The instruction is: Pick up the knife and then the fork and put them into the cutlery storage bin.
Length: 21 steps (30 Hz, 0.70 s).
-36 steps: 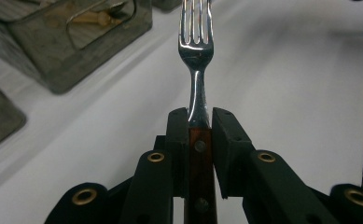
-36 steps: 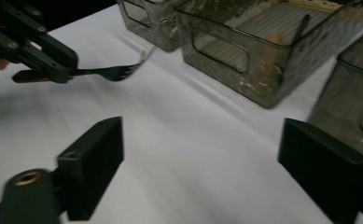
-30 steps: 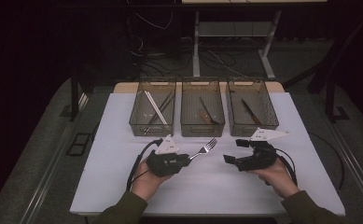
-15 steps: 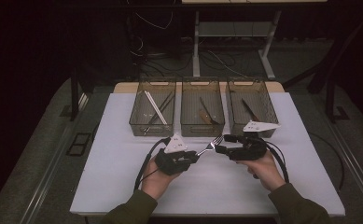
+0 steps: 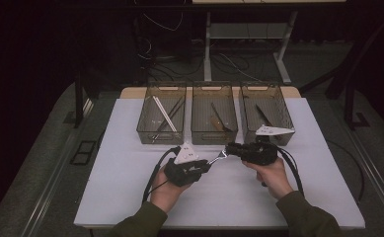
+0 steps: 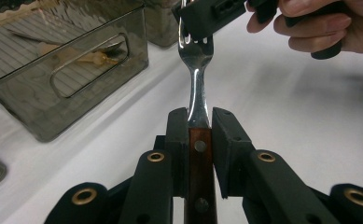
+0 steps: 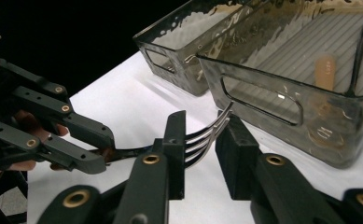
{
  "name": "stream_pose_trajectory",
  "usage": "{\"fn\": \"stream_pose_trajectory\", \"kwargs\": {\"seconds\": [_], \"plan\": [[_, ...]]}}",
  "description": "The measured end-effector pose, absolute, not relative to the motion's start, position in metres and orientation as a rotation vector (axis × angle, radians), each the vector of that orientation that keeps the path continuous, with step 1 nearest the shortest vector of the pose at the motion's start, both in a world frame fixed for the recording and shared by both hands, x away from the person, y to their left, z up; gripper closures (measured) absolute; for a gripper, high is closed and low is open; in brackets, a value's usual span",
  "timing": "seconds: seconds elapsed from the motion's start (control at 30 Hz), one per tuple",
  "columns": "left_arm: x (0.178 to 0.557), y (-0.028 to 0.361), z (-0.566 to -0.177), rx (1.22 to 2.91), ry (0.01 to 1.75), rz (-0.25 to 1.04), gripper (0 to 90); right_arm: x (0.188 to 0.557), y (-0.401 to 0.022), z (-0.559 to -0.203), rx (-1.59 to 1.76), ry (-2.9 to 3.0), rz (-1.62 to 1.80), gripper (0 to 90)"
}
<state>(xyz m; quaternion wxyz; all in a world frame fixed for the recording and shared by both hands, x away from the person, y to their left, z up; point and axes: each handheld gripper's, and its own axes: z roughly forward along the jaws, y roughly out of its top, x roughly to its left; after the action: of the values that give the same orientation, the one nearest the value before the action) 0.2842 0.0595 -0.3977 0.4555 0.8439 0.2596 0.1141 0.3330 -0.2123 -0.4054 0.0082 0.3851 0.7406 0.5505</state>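
A fork with a dark wooden handle hangs just above the white table, between my two grippers. My left gripper is shut on the handle; in the left gripper view its pads clamp the wood where the metal neck of the fork begins. My right gripper comes from the right. Its jaws have just been closing, and its pads now press on the tines. The right gripper's black jaws cover the tine tips in the left gripper view.
Three smoky clear bins stand in a row at the back: the left bin holds chopsticks, the middle bin a wooden-handled utensil, the right bin a dark utensil. Cables trail from both grippers over the table.
My right gripper has moved left to the fork's head, and its jaws have gone from wide apart to closed on the tines. The left gripper has kept still with the handle.
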Motion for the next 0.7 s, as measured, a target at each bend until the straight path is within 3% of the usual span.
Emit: {"fn": "stream_pose_trajectory", "kwargs": {"seconds": [0.47,0.7], "plan": [[0.28,0.051,-0.403,2.053,0.575,0.178,71.5,0.331,-0.21,-0.388,1.134,2.281,1.842,87.3],[0.281,0.06,-0.403,2.048,0.532,0.156,53.5,0.328,-0.217,-0.375,1.107,2.261,1.766,87.2]]}}
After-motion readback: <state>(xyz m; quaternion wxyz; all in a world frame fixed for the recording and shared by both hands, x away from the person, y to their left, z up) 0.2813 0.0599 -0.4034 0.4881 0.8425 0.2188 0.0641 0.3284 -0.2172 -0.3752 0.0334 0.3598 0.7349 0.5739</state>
